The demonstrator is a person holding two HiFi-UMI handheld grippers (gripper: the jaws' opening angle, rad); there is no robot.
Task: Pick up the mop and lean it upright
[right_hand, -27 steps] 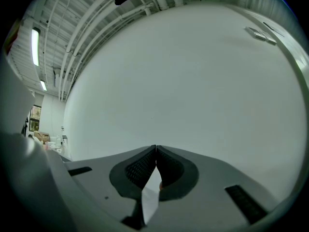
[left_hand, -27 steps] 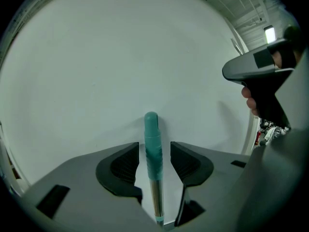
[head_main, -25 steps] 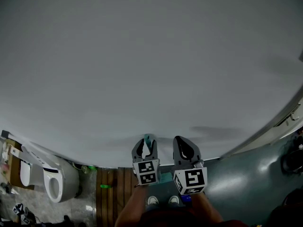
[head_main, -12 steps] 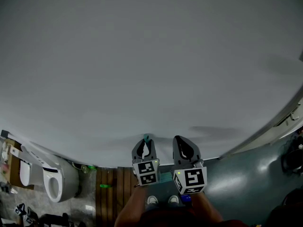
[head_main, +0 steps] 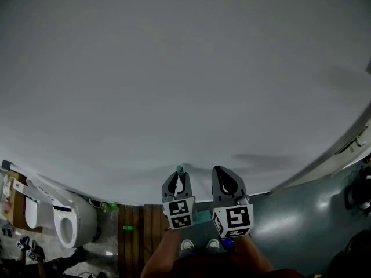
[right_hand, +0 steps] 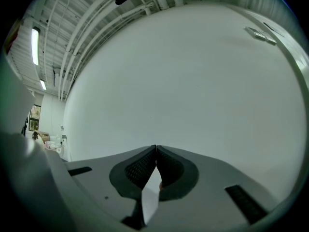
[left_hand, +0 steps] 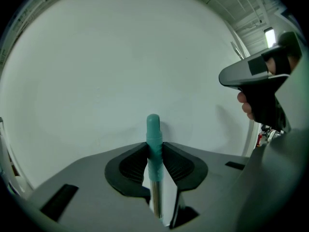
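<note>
Two hand-held grippers show at the bottom of the head view, side by side, both pointed at a plain grey wall (head_main: pixel 174 68). From the tips of the left hand-held gripper (head_main: pixel 179 177) the teal end of a mop handle (head_main: pixel 179 169) sticks out a little. The right hand-held gripper (head_main: pixel 222 177) is just beside it on its right. A toilet (head_main: pixel 66 222) stands well apart, to the left of the left one.

In the left gripper view the jaws have just been closing. They press from both sides on the teal grip of the mop handle (left_hand: pixel 153 129), and its metal tube goes down between them and out of sight. The handle stands upright and its end is near the wall ahead. Whether it touches there I cannot tell. The mop head is in no view.

In the right gripper view the jaws are together with nothing between them, and only the wall is ahead.

I judge the picking up as done, since the handle is already vertical in the grip. What is left is to rest its top against the wall and let it go.
</note>
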